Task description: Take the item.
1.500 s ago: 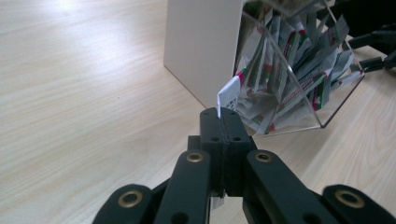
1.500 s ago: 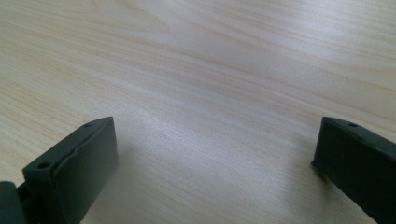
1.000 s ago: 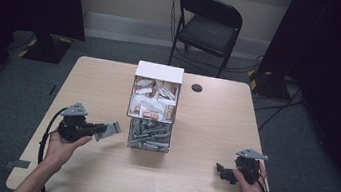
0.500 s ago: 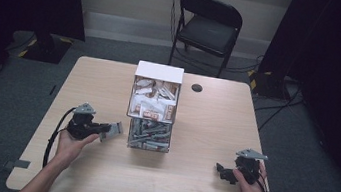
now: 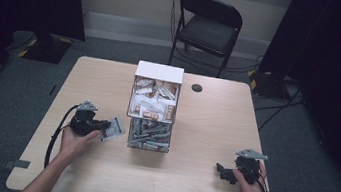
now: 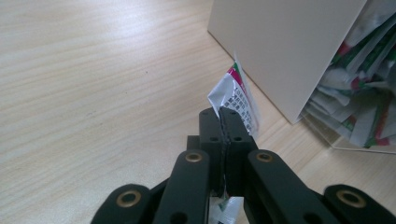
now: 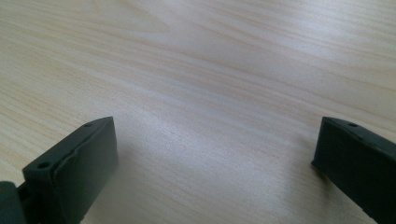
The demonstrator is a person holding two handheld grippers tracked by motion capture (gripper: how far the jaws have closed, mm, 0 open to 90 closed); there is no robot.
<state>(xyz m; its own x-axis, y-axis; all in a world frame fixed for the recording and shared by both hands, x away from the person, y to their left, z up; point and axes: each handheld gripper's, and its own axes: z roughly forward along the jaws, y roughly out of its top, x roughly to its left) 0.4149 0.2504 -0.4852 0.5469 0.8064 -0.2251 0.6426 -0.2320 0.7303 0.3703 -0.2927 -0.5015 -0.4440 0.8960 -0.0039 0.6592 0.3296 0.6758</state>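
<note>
A two-tier sachet dispenser [image 5: 153, 106] stands mid-table, with a white top, brown-and-white sachets in the upper bin and green-and-white ones in the clear lower bin [image 5: 149, 134]. My left gripper [image 5: 103, 127] is just left of the lower bin, shut on a silver, green and red sachet [image 5: 114, 128]. In the left gripper view the jaws pinch that sachet [image 6: 239, 100] edge-on beside the dispenser's white side [image 6: 285, 46]. My right gripper [image 5: 221, 171] rests low over the table's front right, open, with bare wood between its jaws [image 7: 215, 140].
The light wooden table [image 5: 214, 127] has a small black disc [image 5: 197, 87] behind the dispenser. A black folding chair [image 5: 208, 28] stands beyond the far edge. Cables and dark stands lie on the grey floor around.
My left gripper has come down and slightly toward the front with the sachet held in it. The right gripper has stayed put.
</note>
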